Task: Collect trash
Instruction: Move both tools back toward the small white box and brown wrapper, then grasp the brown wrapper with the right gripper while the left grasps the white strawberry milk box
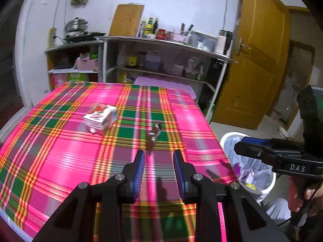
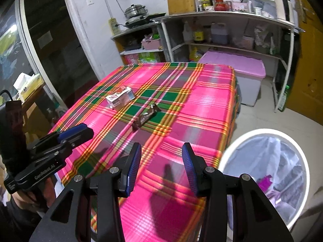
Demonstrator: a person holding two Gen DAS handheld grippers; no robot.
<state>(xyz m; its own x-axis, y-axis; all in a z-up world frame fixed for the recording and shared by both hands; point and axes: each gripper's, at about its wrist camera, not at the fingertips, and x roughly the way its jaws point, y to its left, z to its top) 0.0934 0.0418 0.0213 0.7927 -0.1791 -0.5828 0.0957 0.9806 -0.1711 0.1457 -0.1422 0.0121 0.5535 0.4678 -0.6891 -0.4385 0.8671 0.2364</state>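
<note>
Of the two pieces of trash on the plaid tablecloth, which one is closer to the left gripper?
The dark brown snack wrapper, lying just ahead of the left gripper. The white and pink carton sits farther back, to its left.

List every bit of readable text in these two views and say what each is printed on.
"DAS": on the right gripper, seen from the left wrist view.
"GenRobot.AI": on the left gripper, seen from the right wrist view.
Print on the small carton, the brown wrapper and the shelf bottles: too blurred to read.
</note>
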